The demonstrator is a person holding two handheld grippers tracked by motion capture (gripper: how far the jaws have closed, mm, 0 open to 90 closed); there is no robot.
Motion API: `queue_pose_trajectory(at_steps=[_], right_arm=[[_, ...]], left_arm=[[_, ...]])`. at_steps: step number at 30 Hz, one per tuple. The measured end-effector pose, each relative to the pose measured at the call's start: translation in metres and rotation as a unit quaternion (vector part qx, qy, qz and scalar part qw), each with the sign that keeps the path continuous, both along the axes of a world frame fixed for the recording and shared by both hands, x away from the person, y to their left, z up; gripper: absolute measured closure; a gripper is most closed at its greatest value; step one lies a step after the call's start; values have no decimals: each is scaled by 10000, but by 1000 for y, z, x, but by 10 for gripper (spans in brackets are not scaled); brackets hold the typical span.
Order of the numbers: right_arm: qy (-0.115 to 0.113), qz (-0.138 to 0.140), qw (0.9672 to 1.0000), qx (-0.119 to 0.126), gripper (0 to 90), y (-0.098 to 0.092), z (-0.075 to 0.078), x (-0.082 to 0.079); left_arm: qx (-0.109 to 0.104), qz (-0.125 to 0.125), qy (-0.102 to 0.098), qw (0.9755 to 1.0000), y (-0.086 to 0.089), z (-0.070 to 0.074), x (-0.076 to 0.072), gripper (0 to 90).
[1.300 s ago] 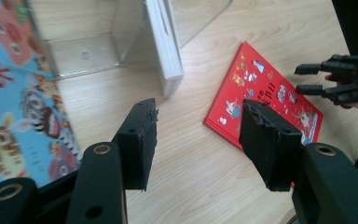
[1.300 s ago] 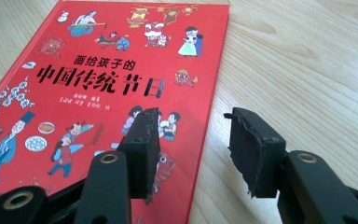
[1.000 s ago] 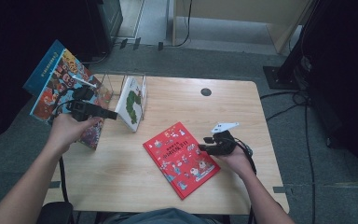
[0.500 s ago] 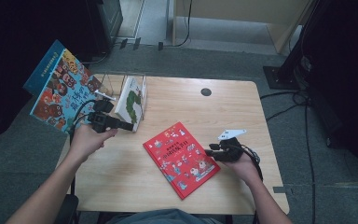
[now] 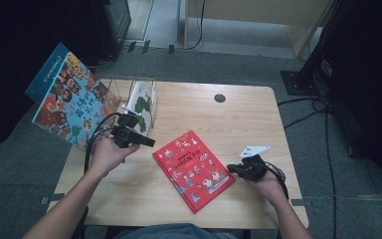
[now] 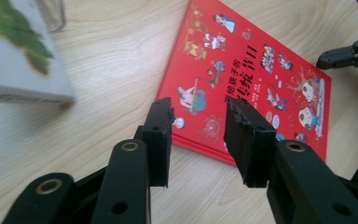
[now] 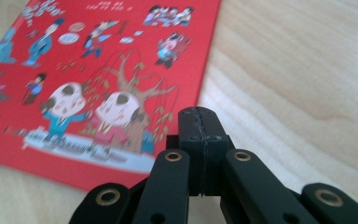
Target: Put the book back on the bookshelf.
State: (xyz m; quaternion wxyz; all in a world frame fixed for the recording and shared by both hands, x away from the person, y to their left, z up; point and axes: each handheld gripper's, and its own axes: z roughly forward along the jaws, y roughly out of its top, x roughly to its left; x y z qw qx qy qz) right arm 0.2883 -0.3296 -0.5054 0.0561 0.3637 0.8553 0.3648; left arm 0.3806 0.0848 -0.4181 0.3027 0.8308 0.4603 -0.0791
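Observation:
A red picture book [image 5: 194, 169] lies flat in the middle of the wooden table [image 5: 248, 119]. My left gripper [image 5: 146, 142] hovers just left of the book's far left corner and points at it. Its jaws have just been closing and stand apart with nothing between them; in the left gripper view [image 6: 198, 112] the red book [image 6: 261, 74] lies beyond them. My right gripper [image 5: 231, 169] rests at the book's right edge. Its jaws have just closed, pads together and empty [image 7: 199, 123], over bare wood beside the red cover [image 7: 98, 70].
A large blue picture book [image 5: 69, 102] leans out over the table's left edge. A white book with a green picture [image 5: 142, 102] stands in a clear rack at the back left. A round hole [image 5: 220, 98] marks the far side. Cables trail from both grippers.
My left hand has moved right and down, away from the blue book and toward the red one. The right gripper's jaws have come together and the hand has slid slightly nearer.

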Motion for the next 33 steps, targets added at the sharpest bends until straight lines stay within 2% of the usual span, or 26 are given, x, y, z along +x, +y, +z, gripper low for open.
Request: queue_pose_trajectory(at_steps=[4,6,11,13,21,33], right_arm=[[-38,95,9999,35,900,-2,1,-3],[-46,132,9999,39,900,-2,1,-3],[-27,177,9998,1,900,0,0,3],[-12,193,9998,-30,900,2,0,7],[1,218,9997,-95,900,7,-2,15],[-1,170,9997,-171,899,12,-6,23]], left_arm=[[-25,35,-32,10000,-4,-2,0,672],[-126,85,17,9999,-4,-4,-2,702],[20,74,31,10000,-5,-18,-12,782],[7,93,38,9999,-5,-23,-15,808],[-34,196,-51,9998,-7,-38,-26,866],[-127,238,5,9996,-14,-65,-39,893]])
